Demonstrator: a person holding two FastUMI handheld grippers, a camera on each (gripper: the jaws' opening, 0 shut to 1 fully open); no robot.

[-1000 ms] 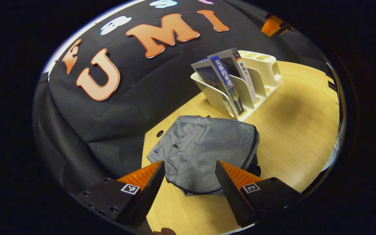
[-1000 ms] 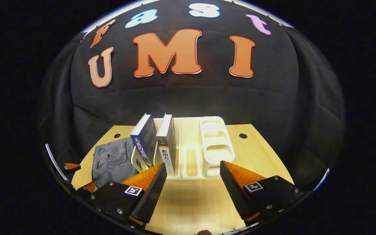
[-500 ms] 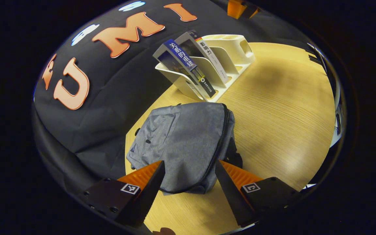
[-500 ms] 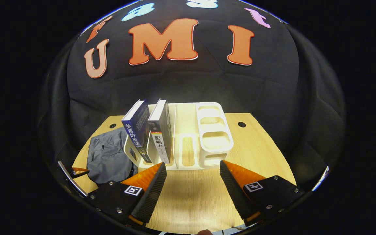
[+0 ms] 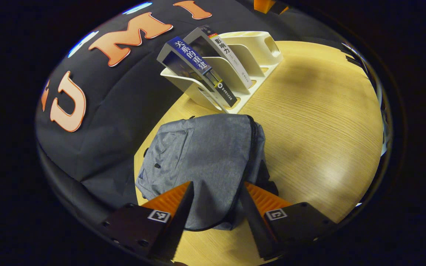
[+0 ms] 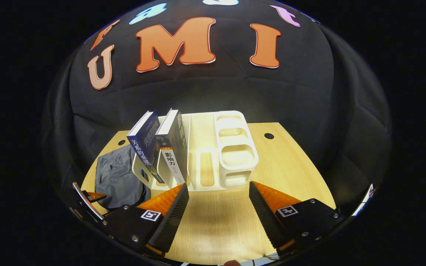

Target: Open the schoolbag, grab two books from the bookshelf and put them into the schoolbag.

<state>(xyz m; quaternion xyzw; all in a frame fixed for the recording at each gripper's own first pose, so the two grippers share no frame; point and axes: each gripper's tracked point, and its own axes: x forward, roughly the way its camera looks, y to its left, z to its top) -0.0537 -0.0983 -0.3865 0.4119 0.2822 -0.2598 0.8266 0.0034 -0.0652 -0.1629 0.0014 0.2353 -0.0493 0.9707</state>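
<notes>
On the pale wood-grain counter, the flat grey fabric schoolbag lies near the left edge, zip closed. The left gripper has dropped closer, jaws apart and narrowing astride the bag's near end, so opening is starting. The right gripper waits, jaws apart, before the white plastic bookshelf holding two upright books.

Recording booth, black cloth wall, wooden table

Left gripper hangs spread above the near end of the grey schoolbag lying zipped on the table; two books lean in the white bookshelf beyond
</notes>
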